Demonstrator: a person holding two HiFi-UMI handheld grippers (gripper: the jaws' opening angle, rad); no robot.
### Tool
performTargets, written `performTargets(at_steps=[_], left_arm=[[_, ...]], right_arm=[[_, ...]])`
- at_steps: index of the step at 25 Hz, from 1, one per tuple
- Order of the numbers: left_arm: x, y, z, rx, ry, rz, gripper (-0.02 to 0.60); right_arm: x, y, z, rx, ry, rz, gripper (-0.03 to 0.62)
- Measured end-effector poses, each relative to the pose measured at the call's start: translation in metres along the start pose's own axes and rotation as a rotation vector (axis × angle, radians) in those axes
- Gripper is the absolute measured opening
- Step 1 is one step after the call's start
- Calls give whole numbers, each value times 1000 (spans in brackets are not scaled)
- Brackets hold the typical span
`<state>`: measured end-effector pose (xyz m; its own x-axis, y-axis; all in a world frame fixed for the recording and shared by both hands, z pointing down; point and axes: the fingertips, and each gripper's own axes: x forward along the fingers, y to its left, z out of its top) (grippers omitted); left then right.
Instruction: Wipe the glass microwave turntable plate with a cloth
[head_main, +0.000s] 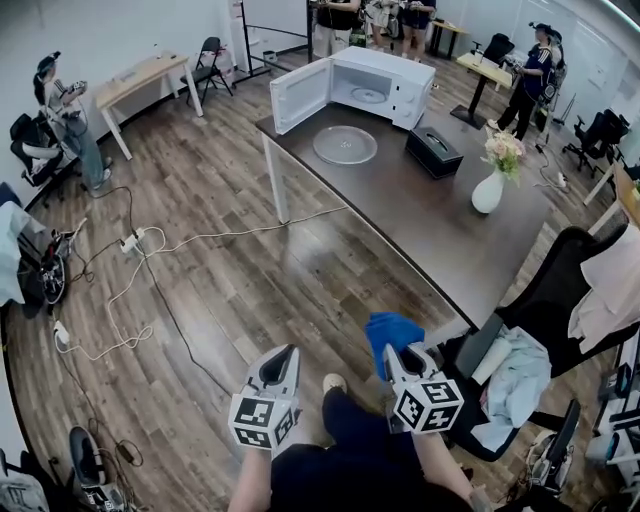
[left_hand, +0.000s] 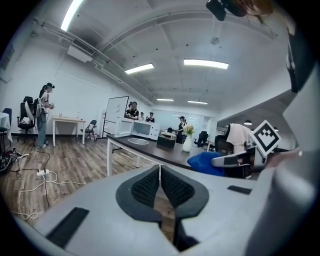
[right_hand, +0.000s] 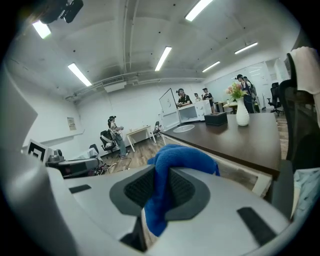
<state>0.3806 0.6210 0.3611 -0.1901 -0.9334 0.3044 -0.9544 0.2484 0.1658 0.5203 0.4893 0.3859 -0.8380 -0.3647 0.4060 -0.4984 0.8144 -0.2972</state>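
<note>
The round glass turntable plate (head_main: 345, 144) lies flat on the dark table (head_main: 450, 235), in front of the white microwave (head_main: 365, 88) whose door stands open. It also shows far off as the plate (left_hand: 138, 141) and the plate (right_hand: 183, 128). My right gripper (head_main: 397, 352) is shut on a blue cloth (head_main: 390, 332), bunched between its jaws as the cloth (right_hand: 172, 170). My left gripper (head_main: 281, 362) is shut with nothing in it, its pads (left_hand: 147, 187) pressed together. Both grippers hang low over the wooden floor, well short of the table.
A black box (head_main: 433, 151) and a white vase of flowers (head_main: 493, 180) stand on the table. A black office chair (head_main: 545, 330) with clothes sits at my right. White cables and a power strip (head_main: 131, 243) lie on the floor at left. Several people stand around the room.
</note>
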Motion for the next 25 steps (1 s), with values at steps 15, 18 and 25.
performTargets(at_steps=[15,18,25], left_arm=[[148,94,63,-19,-22,67,12],[158,104,63,-34,-14,78,12],[192,137,62,-55,5,84,12]], right_arm=[[181,-33,100,-26,2,110,51],[197,-32,97,-18,30,122,51],[240,-38,97,12,60,115,51]])
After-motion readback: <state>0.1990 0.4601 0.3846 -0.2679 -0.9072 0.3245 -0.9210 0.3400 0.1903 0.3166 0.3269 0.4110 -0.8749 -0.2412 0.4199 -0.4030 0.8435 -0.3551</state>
